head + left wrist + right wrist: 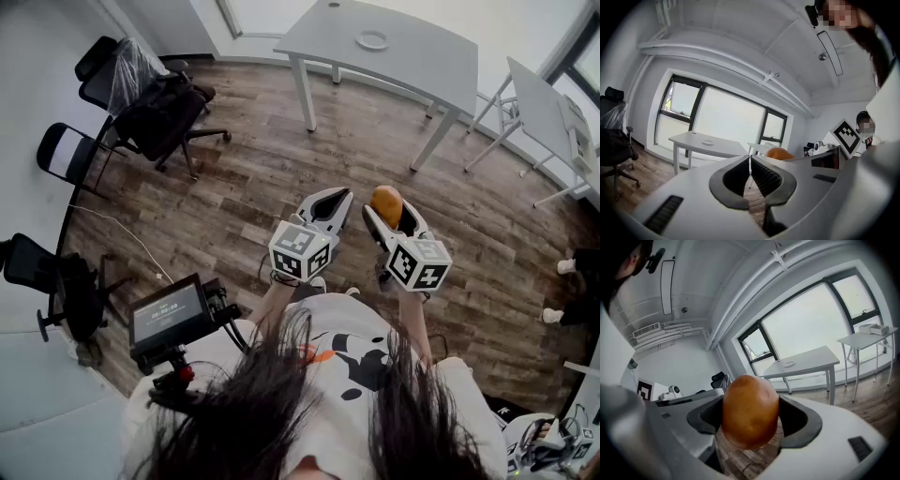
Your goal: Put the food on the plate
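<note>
Head view takes in the wooden floor and, across it, the white table, which stands well apart from the person and almost straight ahead; on the table top, about midway along it, lies the small round plate, with nothing on it that I can see; both grippers are held side by side on the near side of the table, well short of it and pointing towards it; the left gripper has its jaws brought together with nothing between them, and it sits just beside its partner, no closer to the table; the right gripper is clamped on the food, an orange-brown, egg-shaped piece like a potato, pressed between the two pads with its long axis running across the jaw opening and its ends standing clear of the jaws; so the food is already in hand, and the relation that matters is table to right gripper: the plate lies forward of the jaws, far off, and I judge the carry across is yet to be made.
</note>
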Motion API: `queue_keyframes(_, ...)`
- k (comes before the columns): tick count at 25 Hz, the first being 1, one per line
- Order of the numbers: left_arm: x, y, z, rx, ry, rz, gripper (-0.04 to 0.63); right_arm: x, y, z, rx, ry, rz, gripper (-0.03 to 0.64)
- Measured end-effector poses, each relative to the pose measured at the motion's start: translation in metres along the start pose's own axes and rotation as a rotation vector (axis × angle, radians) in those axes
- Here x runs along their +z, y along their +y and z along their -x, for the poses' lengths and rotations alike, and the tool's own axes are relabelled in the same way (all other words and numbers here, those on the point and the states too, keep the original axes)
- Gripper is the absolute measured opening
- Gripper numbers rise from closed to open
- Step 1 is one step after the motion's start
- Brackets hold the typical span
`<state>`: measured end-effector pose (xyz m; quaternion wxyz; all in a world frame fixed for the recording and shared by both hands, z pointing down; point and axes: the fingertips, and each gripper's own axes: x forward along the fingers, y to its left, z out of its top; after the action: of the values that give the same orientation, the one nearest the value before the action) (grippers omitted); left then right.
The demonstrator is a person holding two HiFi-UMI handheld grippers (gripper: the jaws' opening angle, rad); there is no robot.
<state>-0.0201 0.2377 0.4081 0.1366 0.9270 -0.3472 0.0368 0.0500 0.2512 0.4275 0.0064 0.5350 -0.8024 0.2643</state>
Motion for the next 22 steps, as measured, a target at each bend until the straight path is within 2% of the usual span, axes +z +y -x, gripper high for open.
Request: queue_keyframes(22,-0.0084,0.0035,0.0027,0.022,0.014,0.019,0.011,-0.0056,-0.0018,-0.0034,0.011,0.009,-0.028,0.36)
